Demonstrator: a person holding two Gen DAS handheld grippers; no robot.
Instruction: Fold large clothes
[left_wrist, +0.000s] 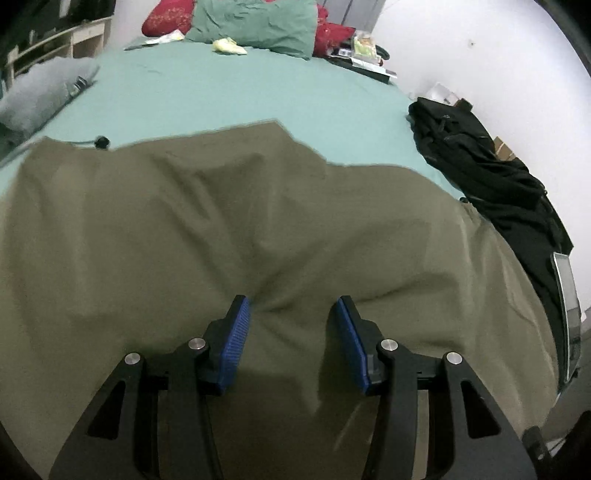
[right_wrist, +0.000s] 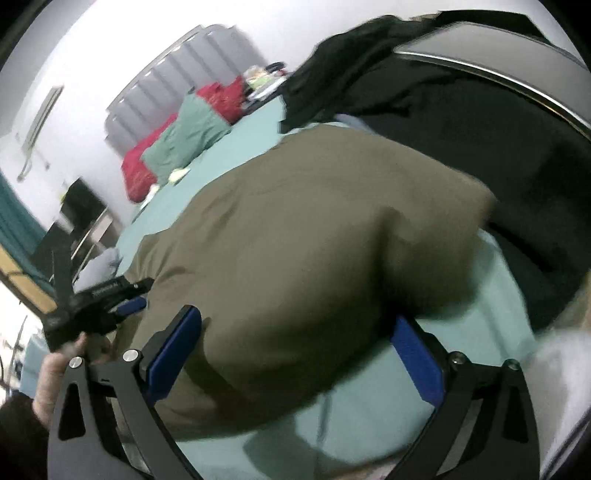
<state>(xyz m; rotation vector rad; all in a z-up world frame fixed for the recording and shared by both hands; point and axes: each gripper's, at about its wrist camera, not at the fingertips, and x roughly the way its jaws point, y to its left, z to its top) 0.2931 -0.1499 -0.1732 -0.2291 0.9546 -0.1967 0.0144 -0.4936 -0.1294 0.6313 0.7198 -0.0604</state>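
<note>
White-walled bedroom (left_wrist: 480, 55) with a padded grey headboard (right_wrist: 192, 62) and a white wall-mounted air conditioner (right_wrist: 42, 110). Wide bed under a teal sheet (left_wrist: 258, 92). At its head, a crumpled green pillow (left_wrist: 255, 26) lying on red patterned cushions (left_wrist: 166, 16), with a small yellow-green scrap (left_wrist: 229, 46) just in front. Clutter of packets and papers at the far right corner, print too small to read.

Large olive-brown garment (left_wrist: 258, 221) spread across the near half of the bed, wrinkled, far edge uneven, with a small black cord toggle (left_wrist: 101, 142) at its far left corner. Heap of black clothing (left_wrist: 480, 177) along the right edge of the bed, touching the olive cloth. Flat silver-rimmed grey slab (left_wrist: 567, 306) beside that heap. Pale grey bundle (left_wrist: 40, 96) at the left edge.

Left gripper (left_wrist: 291, 306) low over the garment, jaws apart and released, ribbed blue pads (left_wrist: 236, 343) clear of each other. Creases fanning out from the left pad's tip. Nothing clamped. Same tool at the left of the right wrist view, held in a bare hand (right_wrist: 55, 365), white lettering on its black body too blurred to read.

Right gripper (right_wrist: 295, 315) tilted, jaws spread very wide and released, straddling a rounded bulge of the olive cloth near the bed's edge. Left pad against the fabric, right pad over bare sheet.
</note>
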